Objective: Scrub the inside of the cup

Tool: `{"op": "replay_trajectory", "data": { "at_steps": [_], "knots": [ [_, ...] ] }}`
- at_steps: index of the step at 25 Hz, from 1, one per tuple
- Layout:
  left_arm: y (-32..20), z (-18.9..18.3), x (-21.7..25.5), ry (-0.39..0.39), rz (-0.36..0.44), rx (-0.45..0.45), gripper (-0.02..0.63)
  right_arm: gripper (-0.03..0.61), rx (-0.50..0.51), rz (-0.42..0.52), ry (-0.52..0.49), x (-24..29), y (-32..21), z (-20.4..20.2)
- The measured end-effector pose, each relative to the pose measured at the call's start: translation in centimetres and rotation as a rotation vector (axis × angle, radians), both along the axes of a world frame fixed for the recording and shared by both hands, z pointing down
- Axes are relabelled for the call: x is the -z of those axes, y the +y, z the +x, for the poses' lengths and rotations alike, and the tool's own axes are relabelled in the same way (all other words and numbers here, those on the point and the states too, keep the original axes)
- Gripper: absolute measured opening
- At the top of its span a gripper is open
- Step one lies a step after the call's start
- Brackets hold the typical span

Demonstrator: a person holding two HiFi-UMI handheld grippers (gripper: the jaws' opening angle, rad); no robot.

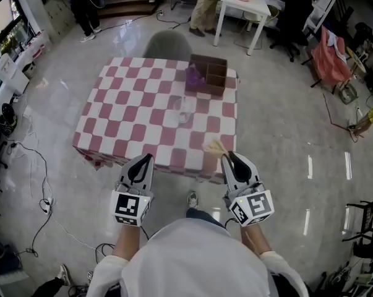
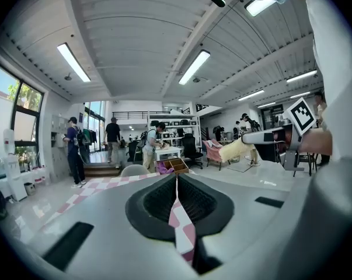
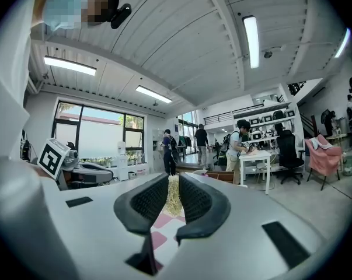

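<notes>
While our right gripper (image 1: 231,157) grips a pale yellow fibrous scrubber (image 1: 214,147) between its pads, our left gripper (image 1: 147,159) is clenched on nothing; both hover at the near edge of the pink-checked table (image 1: 130,104); the clear cup (image 1: 184,109) stands mid-table, well apart from both, near a brown compartment box (image 1: 214,73).

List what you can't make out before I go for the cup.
Cup, head view: clear and small; contents, dirt unreadable.
Box, head view: compartments too small beyond purple cloth.
Scrubber, right gripper view: right tongs hide most of it.
</notes>
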State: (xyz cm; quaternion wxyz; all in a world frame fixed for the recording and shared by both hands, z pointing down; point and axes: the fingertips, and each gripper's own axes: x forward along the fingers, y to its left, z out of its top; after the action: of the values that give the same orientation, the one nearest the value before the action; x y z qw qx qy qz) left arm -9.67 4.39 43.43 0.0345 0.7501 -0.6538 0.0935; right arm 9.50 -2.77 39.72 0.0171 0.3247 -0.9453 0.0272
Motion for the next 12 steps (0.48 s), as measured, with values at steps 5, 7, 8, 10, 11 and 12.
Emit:
{"op": "replay_trajectory", "data": {
  "at_steps": [5, 7, 8, 10, 11, 12],
  "knots": [
    [-2.7, 0.3, 0.6, -0.021, 0.002, 0.016, 0.032, 0.071, 0.029, -0.001, -0.019, 0.1, -3.3, -0.2],
    [-3.9, 0.3, 0.6, -0.028, 0.003, 0.023, 0.032, 0.071, 0.037, -0.002, -0.025, 0.1, -4.4, -0.2],
    [-4.4, 0.4, 0.7, -0.029, 0.005, 0.027, 0.032, 0.071, 0.043, -0.001, -0.028, 0.1, -5.0, -0.2],
    [-5.5, 0.4, 0.8, -0.029, 0.007, 0.035, 0.032, 0.071, 0.053, -0.002, -0.031, 0.1, -6.2, -0.2],
    [-6.0, 0.5, 0.8, -0.029, 0.007, 0.038, 0.032, 0.071, 0.057, -0.005, -0.032, 0.1, -6.7, -0.2],
    [-6.5, 0.5, 0.8, -0.028, 0.009, 0.042, 0.032, 0.071, 0.063, -0.006, -0.033, 0.1, -7.2, -0.2]
  ]
}}
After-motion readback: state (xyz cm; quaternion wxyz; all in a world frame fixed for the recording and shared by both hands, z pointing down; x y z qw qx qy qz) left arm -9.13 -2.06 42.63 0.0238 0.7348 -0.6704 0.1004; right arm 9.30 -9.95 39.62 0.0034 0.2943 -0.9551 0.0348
